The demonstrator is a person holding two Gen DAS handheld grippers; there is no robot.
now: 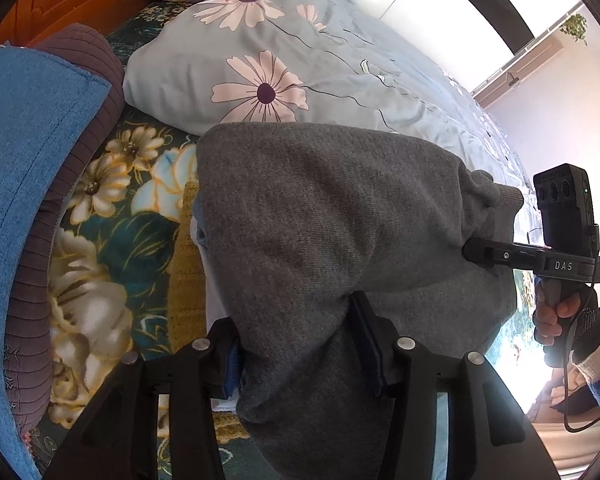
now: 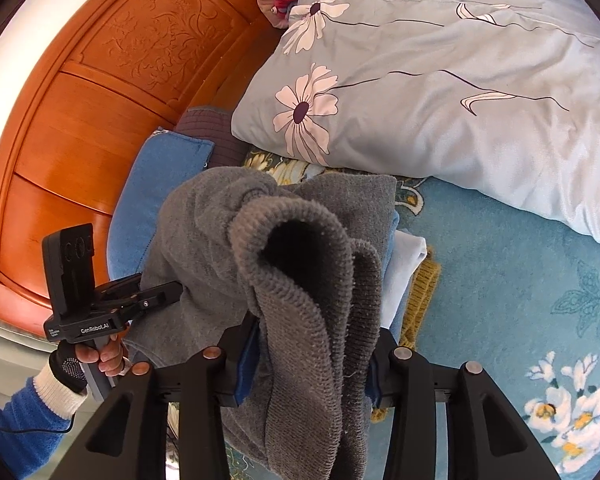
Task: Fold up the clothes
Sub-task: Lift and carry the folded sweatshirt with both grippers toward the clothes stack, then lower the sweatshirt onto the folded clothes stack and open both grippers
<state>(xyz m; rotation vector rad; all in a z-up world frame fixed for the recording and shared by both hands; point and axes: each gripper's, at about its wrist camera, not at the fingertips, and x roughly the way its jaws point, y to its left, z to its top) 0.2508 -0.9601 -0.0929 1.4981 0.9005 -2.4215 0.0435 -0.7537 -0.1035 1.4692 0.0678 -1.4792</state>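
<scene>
Over the bed (image 2: 500, 264), I've got the grey sweater (image 1: 340, 216) laid onto the stack of folded clothes (image 2: 404, 264), its length running between my left hand-held gripper (image 1: 296, 344) and right hand-held gripper (image 2: 312, 364), both gripping knit, so I reckon releasing comes next.

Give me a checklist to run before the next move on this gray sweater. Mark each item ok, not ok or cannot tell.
1. left tongs gripping the gray sweater: ok, cloth fills the gap between the pads.
2. right tongs gripping the ribbed hem: ok.
3. Sweater positioned over the folded stack: ok, white and yellow layers show beneath it.
4. Sweater smooth: not ok, it is bunched and the hem gapes open.
5. Sweater's weight resting on the stack: cannot tell.
6. Sweater clear of the quilt: ok, bedsheet shows between them.
</scene>
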